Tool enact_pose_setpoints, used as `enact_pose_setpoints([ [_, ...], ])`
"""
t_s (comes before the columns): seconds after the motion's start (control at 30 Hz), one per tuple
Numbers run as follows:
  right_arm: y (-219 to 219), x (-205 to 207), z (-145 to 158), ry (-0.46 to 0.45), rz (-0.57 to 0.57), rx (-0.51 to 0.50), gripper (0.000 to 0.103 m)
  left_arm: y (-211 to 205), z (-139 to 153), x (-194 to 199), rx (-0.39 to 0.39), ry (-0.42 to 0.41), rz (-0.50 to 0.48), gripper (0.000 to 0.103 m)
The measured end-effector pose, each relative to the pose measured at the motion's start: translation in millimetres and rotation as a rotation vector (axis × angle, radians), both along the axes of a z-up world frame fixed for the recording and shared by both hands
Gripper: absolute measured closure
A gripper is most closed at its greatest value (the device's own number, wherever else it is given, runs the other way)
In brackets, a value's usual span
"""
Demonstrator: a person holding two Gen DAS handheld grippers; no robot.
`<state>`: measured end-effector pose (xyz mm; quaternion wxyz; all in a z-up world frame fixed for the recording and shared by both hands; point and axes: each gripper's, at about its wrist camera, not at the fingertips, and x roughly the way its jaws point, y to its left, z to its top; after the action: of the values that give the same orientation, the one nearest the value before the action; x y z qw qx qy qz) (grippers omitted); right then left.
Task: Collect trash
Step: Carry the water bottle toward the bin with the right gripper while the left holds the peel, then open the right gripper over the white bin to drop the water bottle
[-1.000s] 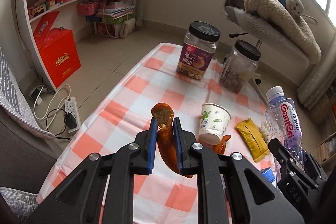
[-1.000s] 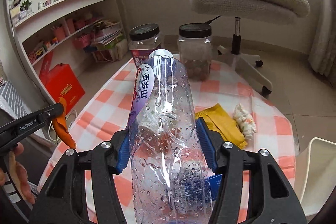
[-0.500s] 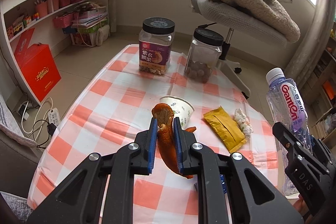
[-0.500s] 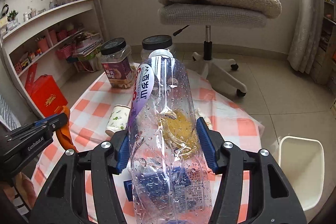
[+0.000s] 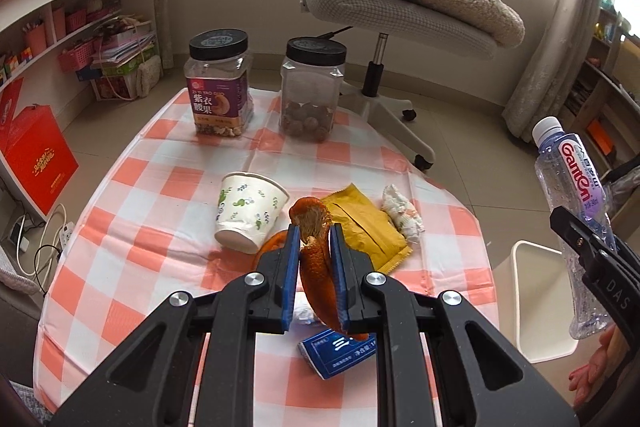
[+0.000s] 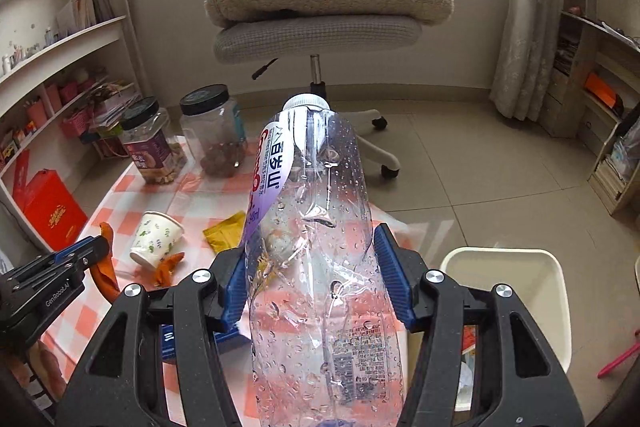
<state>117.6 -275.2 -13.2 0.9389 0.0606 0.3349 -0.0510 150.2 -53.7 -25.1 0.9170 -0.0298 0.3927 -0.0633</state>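
The left gripper is clenched on a curl of orange peel, which stands up between its blue pads above the checked tablecloth; the peel's lower end hangs below the jaws, over a blue packet lying on the cloth. The right gripper grips an empty clear plastic bottle around its middle, cap pointing away from the camera, droplets inside, its wall dented between the pads; in the left wrist view the same bottle stands nearly upright off the table's right edge, above a white bin on the floor. Still on the cloth: a paper cup on its side with another scrap of peel just beside it; a yellow wrapper; a crumpled tissue next to that. Two black-lidded jars stand at the far end of the table; an office chair with a blanket and a toy monkey sits beyond.
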Motion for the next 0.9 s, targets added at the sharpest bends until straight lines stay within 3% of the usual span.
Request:
enact_pose_setpoints([
  [0.47, -127, -39, -11, 0.107, -0.283, 0.023, 0.047, -91, 2, -8, -0.006, -0.003, -0.144, 0.087],
  [0.63, -170, -62, -11, 0.111, -0.401, 0.038, 0.025, -140, 8, -18, -0.035, -0.002, -0.232, 0.087],
  [0.9, -216, -100, 10, 0.022, -0.578, -0.026, 0.012, -219, 5, -37, -0.047, 0.014, -0.342, 0.087],
])
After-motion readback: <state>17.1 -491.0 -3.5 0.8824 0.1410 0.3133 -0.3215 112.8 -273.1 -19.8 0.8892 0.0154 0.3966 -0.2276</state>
